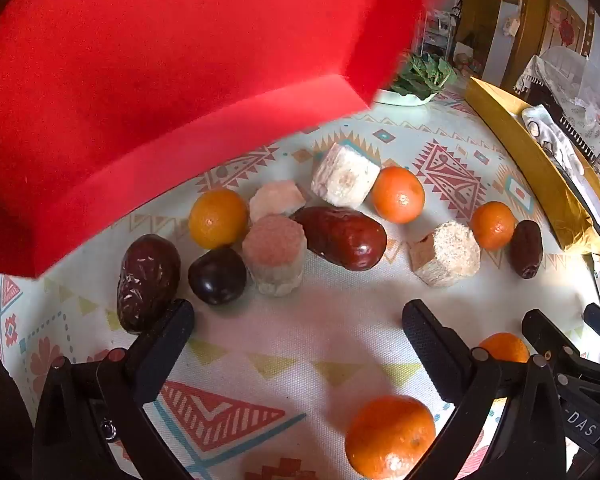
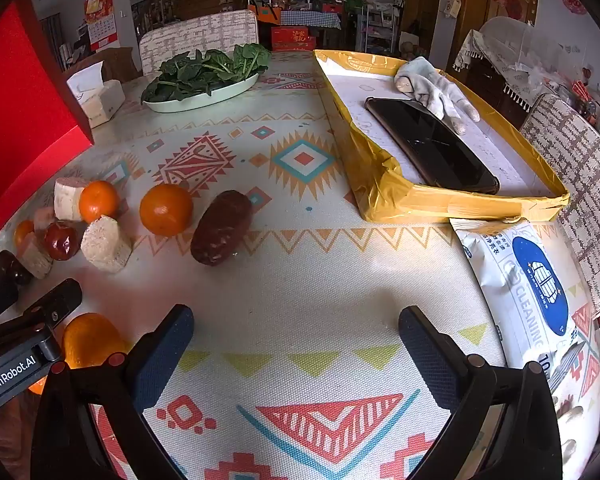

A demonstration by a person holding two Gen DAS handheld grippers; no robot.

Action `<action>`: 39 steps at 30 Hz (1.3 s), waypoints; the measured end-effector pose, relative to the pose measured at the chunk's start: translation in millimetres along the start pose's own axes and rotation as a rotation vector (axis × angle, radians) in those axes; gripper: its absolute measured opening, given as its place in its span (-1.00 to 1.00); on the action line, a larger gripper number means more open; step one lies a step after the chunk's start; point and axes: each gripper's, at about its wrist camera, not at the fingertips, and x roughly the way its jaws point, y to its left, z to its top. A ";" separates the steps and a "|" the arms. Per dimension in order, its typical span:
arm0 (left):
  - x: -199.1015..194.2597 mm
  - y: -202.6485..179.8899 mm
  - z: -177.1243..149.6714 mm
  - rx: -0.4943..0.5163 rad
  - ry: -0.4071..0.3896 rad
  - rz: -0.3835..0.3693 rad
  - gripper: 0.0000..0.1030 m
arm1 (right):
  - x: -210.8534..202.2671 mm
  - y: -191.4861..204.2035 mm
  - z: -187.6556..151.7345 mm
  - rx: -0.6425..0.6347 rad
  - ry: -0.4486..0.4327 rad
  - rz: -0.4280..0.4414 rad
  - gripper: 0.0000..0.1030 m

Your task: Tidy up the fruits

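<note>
Fruits lie scattered on the patterned tablecloth. In the left wrist view I see several oranges, one near me (image 1: 390, 436), a big red date (image 1: 342, 237), a dark date (image 1: 148, 280), a dark plum (image 1: 217, 276) and pale cut chunks (image 1: 446, 254). My left gripper (image 1: 298, 322) is open and empty, hovering just in front of the plum and chunks. My right gripper (image 2: 296, 330) is open and empty over bare cloth; a brown date (image 2: 221, 227) and an orange (image 2: 166, 209) lie ahead of it to the left. The left gripper's body (image 2: 24, 320) shows at left.
A red box (image 1: 172, 80) fills the upper left. A yellow tray (image 2: 384, 184) with a phone (image 2: 430, 144) and a cloth stands at right. A plate of greens (image 2: 204, 88), a tissue box (image 2: 100, 98) and a wipes pack (image 2: 532, 284) are around.
</note>
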 end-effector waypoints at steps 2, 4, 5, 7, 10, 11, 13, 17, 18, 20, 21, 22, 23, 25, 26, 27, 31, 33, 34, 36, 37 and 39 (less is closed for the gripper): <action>-0.1 0.8 0.0 0.006 0.000 -0.004 1.00 | 0.0 0.0 0.0 0.000 0.000 0.000 1.00; 0.0 1.7 0.2 0.006 0.000 -0.003 1.00 | 0.0 -0.1 0.0 0.000 0.000 0.000 1.00; 0.0 2.2 0.3 0.006 0.000 -0.003 1.00 | 0.0 0.0 0.0 0.000 0.000 0.000 1.00; 0.0 3.5 0.6 0.006 0.001 -0.003 1.00 | 0.0 -0.1 0.0 0.000 0.000 0.000 1.00; -0.9 -0.6 2.4 0.008 -0.001 -0.001 1.00 | 0.0 -0.1 0.0 0.000 0.000 0.000 1.00; -1.2 -0.7 2.6 0.013 -0.001 -0.002 1.00 | -0.1 0.0 0.0 0.000 0.000 0.000 1.00; -1.7 -1.4 0.5 0.025 -0.001 -0.010 1.00 | -0.1 0.0 0.1 0.000 0.000 0.000 1.00; -2.6 2.8 -2.7 0.025 -0.002 -0.008 1.00 | -0.1 0.1 0.2 0.000 0.000 0.000 1.00; -3.4 2.4 -3.6 0.025 -0.003 -0.006 1.00 | -0.1 0.1 0.3 0.000 0.000 0.000 1.00; -3.7 2.4 -4.4 0.026 -0.004 -0.006 1.00 | -0.1 0.1 0.3 0.000 0.000 0.000 1.00; -4.0 2.9 -4.6 0.025 -0.004 -0.006 1.00 | -0.1 0.1 0.3 0.000 0.000 0.000 1.00; -3.7 3.0 -4.4 0.023 -0.003 -0.006 1.00 | -0.1 0.1 0.3 0.000 0.000 0.000 1.00; -4.2 3.3 -5.1 0.021 -0.003 -0.005 1.00 | -0.1 0.1 0.3 0.000 0.000 0.000 1.00; -4.9 3.5 -5.9 0.020 -0.003 -0.005 1.00 | -0.1 0.1 0.3 0.000 0.000 0.000 1.00; -5.0 3.6 -6.0 0.020 -0.003 -0.005 1.00 | -0.1 0.1 0.4 0.000 0.000 0.000 1.00; -4.9 3.6 -5.9 0.020 -0.003 -0.005 1.00 | -0.1 0.1 0.4 0.000 0.000 0.000 1.00; -4.9 3.6 -5.9 0.020 -0.002 -0.005 1.00 | -0.1 0.1 0.4 0.000 0.000 0.000 1.00; -4.9 3.6 -5.9 0.020 -0.002 -0.005 1.00 | -0.1 0.1 0.4 0.000 0.000 0.000 1.00; -5.1 3.6 -6.1 0.020 -0.002 -0.005 1.00 | -0.1 0.1 0.4 0.000 0.000 0.000 1.00; -5.0 3.6 -5.9 0.020 -0.002 -0.005 1.00 | -0.1 0.2 0.4 0.000 0.000 0.000 1.00; -4.9 3.6 -5.9 0.020 -0.002 -0.005 1.00 | -0.2 0.1 0.3 0.000 0.000 0.000 1.00; -4.9 3.6 -5.9 0.020 -0.002 -0.005 1.00 | -0.1 0.2 0.3 0.000 0.000 0.000 1.00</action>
